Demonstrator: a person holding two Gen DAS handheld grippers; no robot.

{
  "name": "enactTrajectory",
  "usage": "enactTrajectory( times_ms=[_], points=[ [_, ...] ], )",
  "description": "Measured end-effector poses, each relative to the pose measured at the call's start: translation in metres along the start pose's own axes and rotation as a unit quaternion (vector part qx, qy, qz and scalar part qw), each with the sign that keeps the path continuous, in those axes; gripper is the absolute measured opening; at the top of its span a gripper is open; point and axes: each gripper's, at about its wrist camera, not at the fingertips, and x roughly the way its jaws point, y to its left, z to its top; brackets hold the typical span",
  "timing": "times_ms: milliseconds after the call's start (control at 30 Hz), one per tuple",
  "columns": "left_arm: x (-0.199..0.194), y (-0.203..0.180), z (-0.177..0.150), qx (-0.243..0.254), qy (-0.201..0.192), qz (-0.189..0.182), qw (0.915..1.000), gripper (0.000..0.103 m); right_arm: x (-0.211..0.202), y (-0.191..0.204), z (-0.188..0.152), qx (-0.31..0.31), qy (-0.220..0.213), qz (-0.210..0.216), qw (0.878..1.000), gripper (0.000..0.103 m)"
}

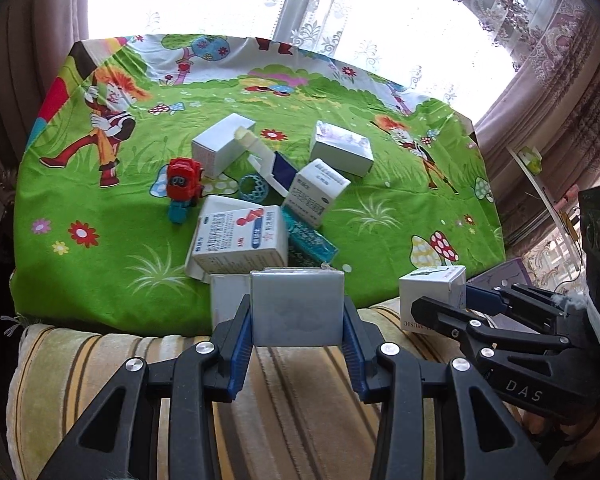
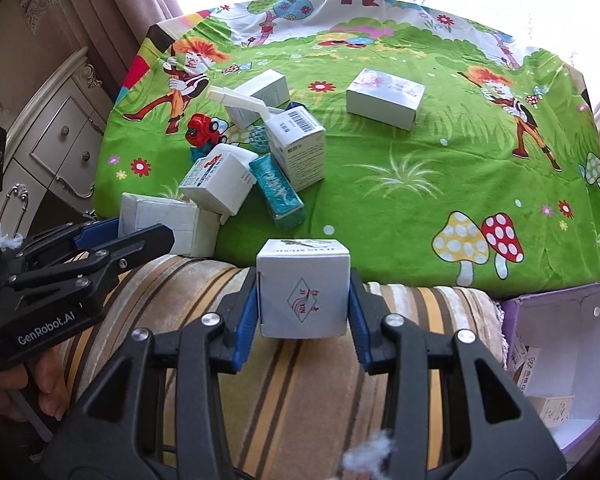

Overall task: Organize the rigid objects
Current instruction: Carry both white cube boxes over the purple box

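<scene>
My left gripper (image 1: 298, 320) is shut on a plain white box (image 1: 298, 308) above the striped cushion at the table's near edge; the box also shows in the right wrist view (image 2: 164, 228). My right gripper (image 2: 304, 300) is shut on a small white cube box with a red diamond logo (image 2: 304, 292), also seen in the left wrist view (image 1: 434, 292). On the green cartoon cloth (image 1: 380, 224) lies a pile: a red toy car (image 1: 182, 182), white medicine boxes (image 1: 240, 246), a teal packet (image 1: 310, 240) and a teal ring (image 1: 254, 188).
A lone white box (image 2: 384, 98) lies on the cloth's far side. A purple open bin (image 2: 560, 360) with boxes inside stands at the lower right. A white drawer cabinet (image 2: 52, 144) stands left of the table. Curtains and a window are behind.
</scene>
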Motion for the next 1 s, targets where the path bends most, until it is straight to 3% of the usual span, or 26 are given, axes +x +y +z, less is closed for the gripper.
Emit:
enactTrajectory(
  times_ms=[433, 1000],
  points=[
    [0.019, -0.078, -0.001, 0.064, 0.026, -0.041, 0.9968, 0.041, -0.041, -0.077, -0.031, 0.066, -0.030, -0.030, 0.997, 0.045],
    [0.048, -0.185, -0.012, 0.156, 0.071, -0.096, 0.9805, 0.041, -0.086, -0.194, -0.089, 0.179, -0.049, -0.097, 0.978, 0.045]
  ],
)
